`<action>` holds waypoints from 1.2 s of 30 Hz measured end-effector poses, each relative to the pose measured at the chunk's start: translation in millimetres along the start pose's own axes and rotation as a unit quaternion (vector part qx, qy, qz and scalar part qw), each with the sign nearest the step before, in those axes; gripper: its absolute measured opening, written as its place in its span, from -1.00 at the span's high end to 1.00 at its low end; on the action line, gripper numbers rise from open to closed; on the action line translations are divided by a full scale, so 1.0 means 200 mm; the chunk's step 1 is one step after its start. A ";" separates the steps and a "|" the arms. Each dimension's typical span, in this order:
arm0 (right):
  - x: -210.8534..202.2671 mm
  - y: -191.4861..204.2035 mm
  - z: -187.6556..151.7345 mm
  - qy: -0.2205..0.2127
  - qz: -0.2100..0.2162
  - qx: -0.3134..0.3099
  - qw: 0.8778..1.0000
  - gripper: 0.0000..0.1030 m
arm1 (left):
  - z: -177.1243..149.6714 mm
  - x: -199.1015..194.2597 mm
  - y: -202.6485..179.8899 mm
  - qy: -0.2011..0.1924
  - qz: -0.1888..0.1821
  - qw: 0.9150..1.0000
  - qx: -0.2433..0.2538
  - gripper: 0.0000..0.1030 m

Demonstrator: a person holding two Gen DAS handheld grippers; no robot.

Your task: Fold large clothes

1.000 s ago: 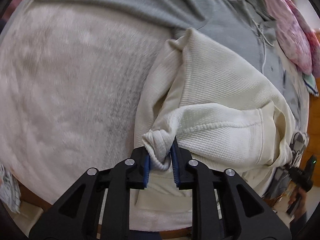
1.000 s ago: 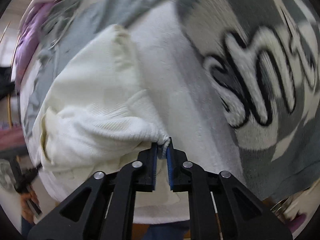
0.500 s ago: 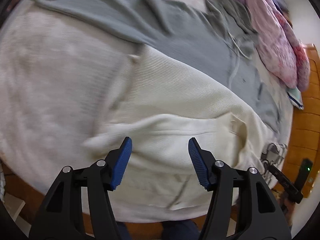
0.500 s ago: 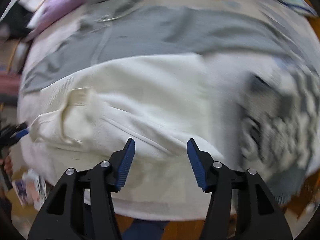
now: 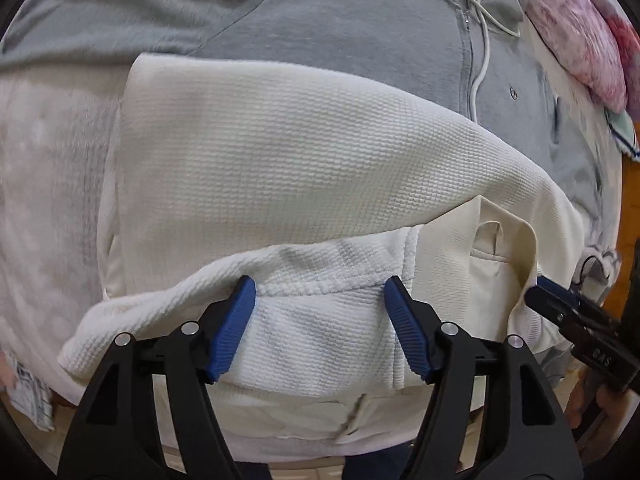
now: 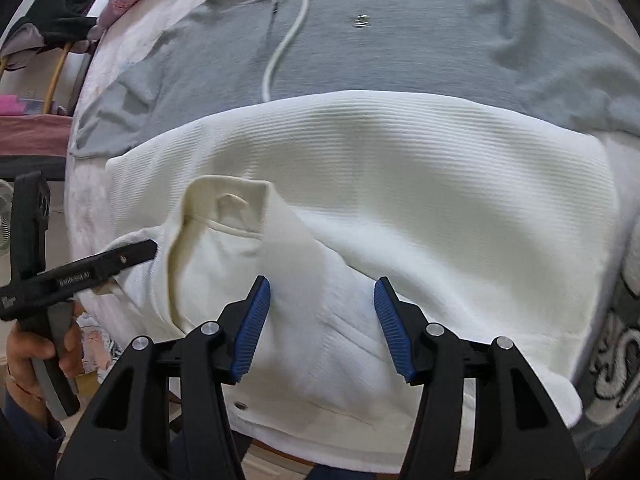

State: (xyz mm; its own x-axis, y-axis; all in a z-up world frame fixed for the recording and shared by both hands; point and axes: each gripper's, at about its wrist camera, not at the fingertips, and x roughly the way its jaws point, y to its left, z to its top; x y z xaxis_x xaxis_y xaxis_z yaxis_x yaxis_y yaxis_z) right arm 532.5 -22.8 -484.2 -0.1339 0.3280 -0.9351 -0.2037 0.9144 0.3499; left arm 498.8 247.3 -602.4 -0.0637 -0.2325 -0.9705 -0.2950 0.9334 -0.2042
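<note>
A cream waffle-knit top (image 5: 304,168) lies on the bed, its sleeves folded across its near part and its collar (image 5: 496,240) at the right. In the right wrist view the same top (image 6: 400,184) fills the middle, collar (image 6: 228,208) at the left. My left gripper (image 5: 320,312) is open and empty just over the folded sleeve (image 5: 328,320). My right gripper (image 6: 322,312) is open and empty over the other folded sleeve (image 6: 328,320). Each gripper shows at the edge of the other's view: the right one (image 5: 576,320), the left one (image 6: 80,272).
A grey zip hoodie (image 5: 360,28) with a white drawstring lies spread behind the cream top, also in the right wrist view (image 6: 400,40). Pink bedding (image 5: 576,32) is at the far right. A grey-and-white patterned blanket (image 6: 616,352) lies at the right. The fuzzy white bed cover (image 5: 44,184) is on the left.
Both grippers were shut on the sleeve cuffs a second ago. They let go, opened wide, and have moved in low over the folded sleeves.
</note>
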 end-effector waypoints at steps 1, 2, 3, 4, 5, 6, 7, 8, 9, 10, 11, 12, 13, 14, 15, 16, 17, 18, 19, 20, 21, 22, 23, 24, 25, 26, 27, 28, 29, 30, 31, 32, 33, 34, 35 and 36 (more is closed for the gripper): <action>0.02 0.00 0.02 0.003 -0.011 -0.003 1.000 0.01 | 0.00 0.00 -0.02 -0.002 0.005 1.000 0.000 -0.30; 0.04 0.01 0.03 0.007 -0.020 -0.009 1.000 0.23 | 0.00 -0.03 -0.03 -0.012 0.005 1.000 -0.001 -0.29; 0.06 0.02 0.04 0.010 -0.031 -0.012 0.999 0.30 | 0.00 -0.05 -0.05 -0.021 0.000 1.000 -0.001 -0.29; 0.06 0.03 0.04 0.010 -0.035 -0.012 0.999 0.35 | 0.00 -0.08 -0.09 -0.030 -0.007 0.999 0.008 -0.29; 0.06 0.03 0.03 0.007 -0.033 -0.014 0.999 0.44 | -0.01 -0.11 -0.14 -0.041 -0.009 0.999 0.026 -0.29; 0.05 0.02 0.02 0.002 -0.033 -0.015 0.999 0.47 | -0.01 -0.13 -0.18 -0.050 -0.009 0.998 0.040 -0.30; 0.04 0.02 0.02 0.001 -0.032 -0.014 0.999 0.52 | -0.02 -0.14 -0.23 -0.057 -0.006 0.997 0.055 -0.33; 0.04 0.01 0.01 -0.002 -0.029 -0.009 1.000 0.57 | -0.01 -0.11 -0.28 -0.054 0.000 0.996 0.066 -0.33; 0.03 0.00 0.00 -0.007 -0.022 -0.002 1.000 0.58 | 0.01 -0.08 -0.30 -0.047 0.012 0.997 0.067 -0.33; 0.02 -0.02 -0.01 -0.010 -0.017 0.003 1.000 0.60 | 0.03 -0.04 -0.33 -0.037 0.021 0.997 0.070 -0.33; 0.01 -0.03 -0.02 -0.014 -0.014 0.007 1.000 0.62 | 0.04 0.01 -0.35 -0.032 0.026 0.996 0.075 -0.33; -0.01 -0.03 -0.03 -0.020 -0.010 0.010 1.000 0.63 | 0.05 0.05 -0.37 -0.026 0.049 0.995 0.084 -0.27; -0.02 -0.03 -0.04 -0.024 -0.006 0.011 1.000 0.64 | 0.05 0.08 -0.39 -0.026 0.079 0.992 0.097 0.14; -0.04 -0.03 -0.05 -0.031 0.001 0.012 0.999 0.65 | 0.03 0.09 -0.39 -0.030 0.087 0.989 0.113 0.34; -0.07 -0.02 -0.07 -0.036 0.008 0.013 0.999 0.65 | 0.02 0.09 -0.39 -0.036 0.074 0.990 0.112 0.63; -0.09 -0.01 -0.09 -0.041 0.011 0.013 0.999 0.65 | 0.00 0.06 -0.38 -0.048 0.070 0.991 0.106 0.68; -0.12 0.00 -0.10 -0.046 0.014 0.014 0.999 0.65 | -0.03 0.02 -0.37 -0.066 0.064 0.990 0.102 0.69; -0.15 0.01 -0.13 -0.054 0.020 0.014 0.998 0.65 | -0.07 -0.04 -0.36 -0.086 0.056 0.990 0.096 0.71; -0.18 0.01 -0.16 -0.058 0.024 0.016 0.998 0.66 | -0.12 -0.09 -0.35 -0.098 0.043 0.991 0.086 0.71; -0.21 0.02 -0.20 -0.063 0.030 0.017 0.997 0.66 | -0.19 -0.17 -0.32 -0.113 0.024 0.991 0.074 0.71; -0.24 0.04 -0.24 -0.067 0.037 0.018 0.997 0.66 | -0.24 -0.20 -0.31 -0.119 0.017 0.990 0.071 0.71; -0.26 0.06 -0.28 -0.066 0.042 0.018 0.997 0.66 | -0.31 -0.24 -0.29 -0.123 0.012 0.990 0.071 0.71; -0.27 0.08 -0.32 -0.065 0.045 0.017 0.997 0.65 | -0.39 -0.28 -0.27 -0.125 0.004 0.990 0.068 0.71; -0.29 0.10 -0.40 -0.061 0.046 0.013 0.997 0.65 | -0.45 -0.28 -0.26 -0.122 -0.002 0.990 0.065 0.71; -0.29 0.11 -0.44 -0.055 0.043 0.010 0.998 0.65 | -0.52 -0.28 -0.25 -0.117 -0.005 0.991 0.063 0.70; -0.27 0.13 -0.50 -0.048 0.037 0.006 0.998 0.65 | -0.61 -0.27 -0.22 -0.110 -0.010 0.992 0.056 0.70; -0.26 0.15 -0.58 -0.038 0.028 0.000 0.999 0.65 | -0.66 -0.26 -0.23 -0.102 -0.013 0.993 0.051 0.70; -0.24 0.16 -0.62 -0.031 0.023 -0.004 0.999 0.65 | -0.74 -0.23 -0.22 -0.093 -0.012 0.995 0.046 0.70; -0.20 0.17 -0.68 -0.024 0.015 -0.008 1.000 0.65 | -0.80 -0.20 -0.20 -0.086 -0.010 0.995 0.045 0.70; -0.16 0.18 -0.74 -0.015 0.006 -0.011 1.000 0.64 | -0.86 -0.18 -0.18 -0.079 -0.005 0.996 0.048 0.70; -0.12 0.18 -0.77 -0.006 0.001 -0.012 1.000 0.64 | -0.91 -0.14 -0.17 -0.072 0.003 0.996 0.050 0.69; -0.07 0.18 -0.81 0.003 -0.004 -0.010 1.000 0.64 | -0.95 -0.09 -0.16 -0.066 0.008 0.997 0.049 0.68; 0.00 0.17 -0.85 0.011 -0.008 -0.009 1.000 0.64 | -0.98 -0.05 -0.14 -0.059 0.011 0.997 0.050 0.65; 0.05 0.17 -0.86 0.015 -0.012 -0.009 1.000 0.62 | -0.99 -0.01 -0.14 -0.053 0.017 0.997 0.049 0.59; 0.10 0.16 -0.88 0.016 -0.019 -0.008 1.000 0.61 | -1.01 0.04 -0.13 -0.050 0.013 0.998 0.046 0.57; 0.12 0.16 -0.90 0.010 -0.023 -0.009 1.000 0.59 | -1.01 0.06 -0.12 -0.048 0.008 0.998 0.046 0.52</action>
State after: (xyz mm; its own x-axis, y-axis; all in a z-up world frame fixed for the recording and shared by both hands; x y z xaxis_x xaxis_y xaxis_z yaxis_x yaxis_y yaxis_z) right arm 349.0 -27.6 -485.3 -0.1435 0.2813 -0.9488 -0.2265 0.9240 0.3082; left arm 312.0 166.1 -582.9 0.0248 -0.1951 -0.9805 -0.2066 0.9586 -0.1960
